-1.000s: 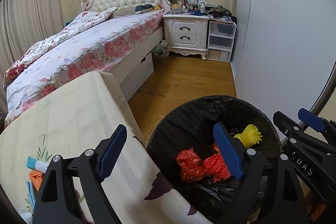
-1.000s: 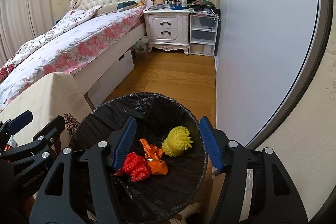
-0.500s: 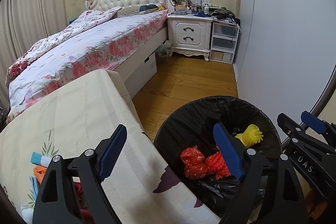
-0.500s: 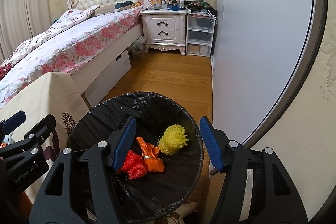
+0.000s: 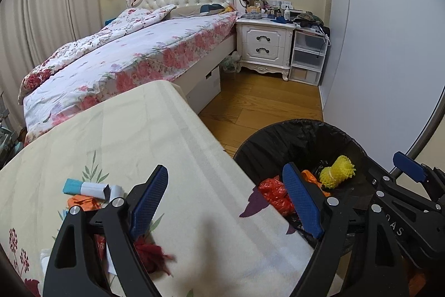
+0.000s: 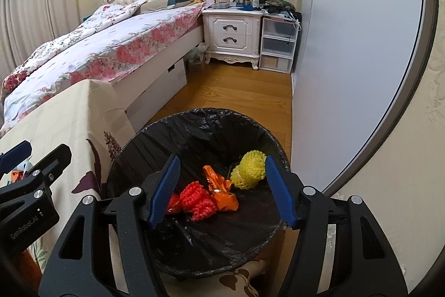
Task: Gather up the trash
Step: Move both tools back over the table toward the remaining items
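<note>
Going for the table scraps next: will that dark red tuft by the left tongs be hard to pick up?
Probably light and floppy: the dark red tuft looks frayed and feathery. It may compress, so close fully. It lies on the loose tablecloth, which could snag.

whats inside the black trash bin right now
Inside the bin: a yellow mesh ball, an orange wrapper, a red mesh wad and a red scrap partly hidden behind the right gripper's finger. Anything beneath them is covered.

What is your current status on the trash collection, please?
Left tool open over table, right tool open over bin, both empty. Scraps left on table. Nothing blocking.
</note>
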`<state>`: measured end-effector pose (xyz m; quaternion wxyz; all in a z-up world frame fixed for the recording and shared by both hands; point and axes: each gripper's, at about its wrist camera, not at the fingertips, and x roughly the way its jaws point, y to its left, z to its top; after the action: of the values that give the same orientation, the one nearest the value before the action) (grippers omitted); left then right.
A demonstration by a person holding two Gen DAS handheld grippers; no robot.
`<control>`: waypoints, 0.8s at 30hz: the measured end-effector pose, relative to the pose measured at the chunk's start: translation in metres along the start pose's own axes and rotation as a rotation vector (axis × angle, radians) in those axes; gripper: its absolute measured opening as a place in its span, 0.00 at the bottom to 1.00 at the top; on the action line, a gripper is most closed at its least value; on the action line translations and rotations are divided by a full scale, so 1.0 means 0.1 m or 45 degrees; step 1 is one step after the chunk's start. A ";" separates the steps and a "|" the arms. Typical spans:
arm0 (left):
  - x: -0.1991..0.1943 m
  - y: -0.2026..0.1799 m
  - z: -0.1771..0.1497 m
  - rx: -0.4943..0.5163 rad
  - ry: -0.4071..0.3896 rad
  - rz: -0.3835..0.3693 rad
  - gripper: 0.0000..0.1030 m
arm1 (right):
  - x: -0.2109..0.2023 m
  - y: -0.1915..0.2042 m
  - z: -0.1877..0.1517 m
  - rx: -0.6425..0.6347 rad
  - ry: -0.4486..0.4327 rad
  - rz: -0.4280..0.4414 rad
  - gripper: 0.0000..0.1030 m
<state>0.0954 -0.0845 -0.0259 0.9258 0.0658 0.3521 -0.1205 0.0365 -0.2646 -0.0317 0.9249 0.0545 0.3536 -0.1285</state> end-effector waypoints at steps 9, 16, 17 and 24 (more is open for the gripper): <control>-0.28 0.40 -0.23 -0.073 0.020 0.076 0.80 | -0.19 0.40 -0.14 -0.107 0.013 0.099 0.60; -0.50 0.73 -0.39 -0.136 0.026 0.136 0.80 | -0.34 0.67 -0.21 -0.169 0.008 0.166 0.60; -0.54 0.77 -0.41 -0.145 0.026 0.145 0.80 | -0.35 0.70 -0.22 -0.178 0.008 0.173 0.60; -0.73 1.12 -0.57 -0.195 0.031 0.212 0.80 | -0.43 0.95 -0.28 -0.228 0.014 0.236 0.60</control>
<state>0.0366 0.0480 -0.0157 0.9306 0.0254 0.3650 -0.0152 0.0136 -0.1596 -0.0229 0.9321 0.0049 0.3620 -0.0101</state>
